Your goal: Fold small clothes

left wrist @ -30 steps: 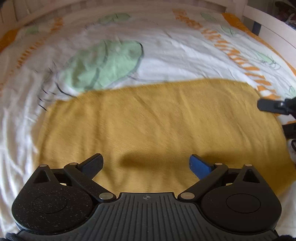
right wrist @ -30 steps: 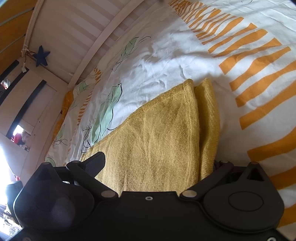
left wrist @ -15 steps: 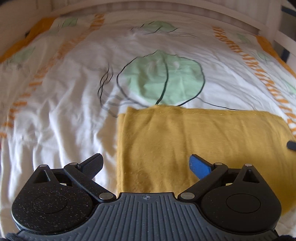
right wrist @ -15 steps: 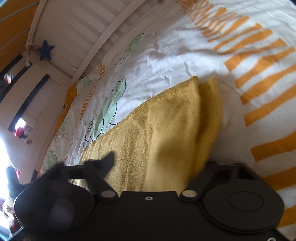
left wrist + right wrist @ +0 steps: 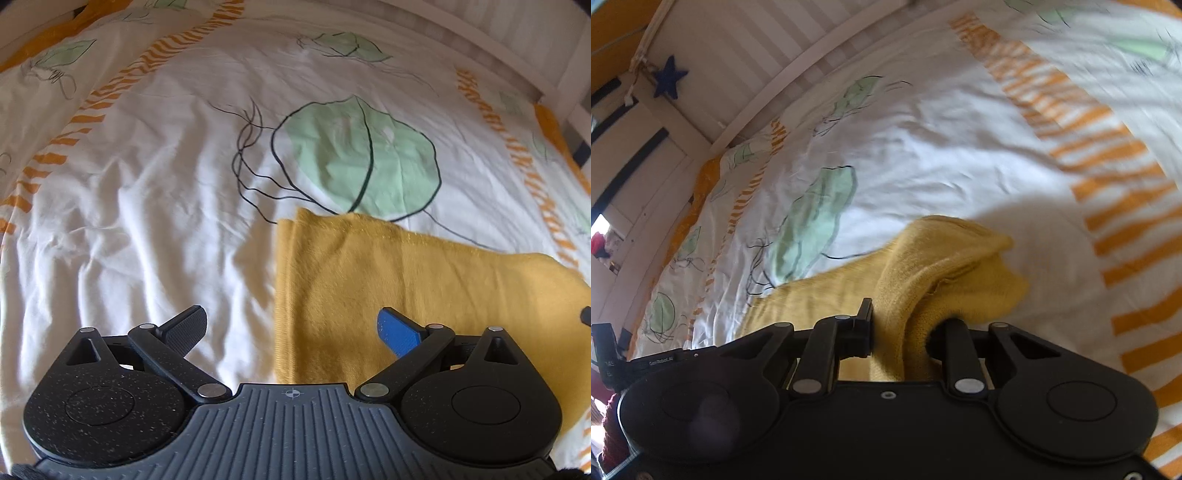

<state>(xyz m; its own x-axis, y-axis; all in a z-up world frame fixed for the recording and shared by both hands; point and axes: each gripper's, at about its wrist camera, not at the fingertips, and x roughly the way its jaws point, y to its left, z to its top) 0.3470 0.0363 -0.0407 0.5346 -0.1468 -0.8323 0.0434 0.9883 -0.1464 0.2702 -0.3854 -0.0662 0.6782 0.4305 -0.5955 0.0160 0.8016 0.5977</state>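
Right gripper [image 5: 905,325] — jaws just closed, now clamped on a bunched end of the yellow cloth [image 5: 923,266], lifting it off the bedsheet [image 5: 942,155]. Left gripper [image 5: 291,328] spread wide, empty, over the cloth's opposite edge — cloth [image 5: 406,280] otherwise flat mid-sheet.

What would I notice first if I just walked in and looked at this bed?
Probably the mustard-yellow knitted cloth lying on the white bedsheet with orange stripes, just below a big pale green leaf drawing. In the right wrist view, the right gripper has just been closing and now pinches a bunched end of that cloth. The left gripper hangs open over the cloth's other edge, holding nothing.
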